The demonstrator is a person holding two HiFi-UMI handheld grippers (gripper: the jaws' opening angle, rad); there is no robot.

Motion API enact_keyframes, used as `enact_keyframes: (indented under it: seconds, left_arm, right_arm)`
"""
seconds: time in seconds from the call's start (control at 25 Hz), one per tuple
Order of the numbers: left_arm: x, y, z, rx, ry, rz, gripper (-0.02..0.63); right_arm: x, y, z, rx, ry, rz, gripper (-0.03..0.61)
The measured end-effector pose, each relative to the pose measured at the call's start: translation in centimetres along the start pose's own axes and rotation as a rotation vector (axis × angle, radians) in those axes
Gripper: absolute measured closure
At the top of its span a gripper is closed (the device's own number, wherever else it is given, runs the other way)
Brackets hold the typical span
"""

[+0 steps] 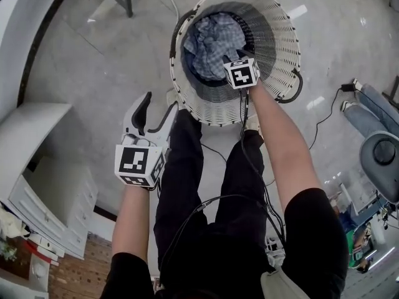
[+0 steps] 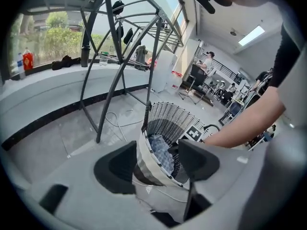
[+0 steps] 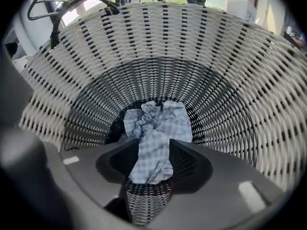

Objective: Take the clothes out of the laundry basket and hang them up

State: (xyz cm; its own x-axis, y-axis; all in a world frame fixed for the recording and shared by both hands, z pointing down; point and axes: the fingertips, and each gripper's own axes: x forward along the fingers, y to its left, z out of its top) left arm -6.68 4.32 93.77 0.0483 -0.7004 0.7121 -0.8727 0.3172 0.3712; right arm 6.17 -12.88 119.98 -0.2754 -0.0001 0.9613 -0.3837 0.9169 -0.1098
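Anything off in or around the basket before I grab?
Nothing stands out. The laundry basket stands upright, the blue checked cloth lies crumpled at its bottom, and the right gripper hangs open above it.

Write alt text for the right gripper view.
The right gripper points down into a white woven laundry basket, its open jaws framing a crumpled blue checked cloth at the bottom. The basket's wall fills nearly the whole view.
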Motion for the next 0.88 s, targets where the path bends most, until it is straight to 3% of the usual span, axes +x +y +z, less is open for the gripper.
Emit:
enact_keyframes:
  seconds: [0.12, 0.4, 0.6, 0.76, 0.88]
  left_arm:
    - [0.6, 0.7, -0.4, 0.002, -0.015, 0.013, 0.336]
    - [2.3, 2.4, -2.8, -0.008, 0.0, 0.04, 0.336]
    - [2.9, 3.3, -4.1, -0.014, 0.016, 0.054, 0.336]
    - [3.1, 3.3, -4.2, -0.021, 0.009, 0.061, 0.341]
    - [2.6, 2.7, -3.4, -0.044, -0.009, 0.067, 0.342]
  right_arm:
    - [2.9, -0.5, -0.6, 0.04, 0.022, 0.012, 0.38]
    - [7.7, -3.4, -1.8, 0.318, 0.052, 0.006, 0.38]
    - [10.0, -3.3, -2.3, 0.271, 0.093, 0.017, 0.38]
    - [10.2, -2.6, -2.8, 0.224, 0.126, 0.039, 0.518]
    - [8.7, -1.7, -2.2, 0.194, 0.112, 0.058, 0.538]
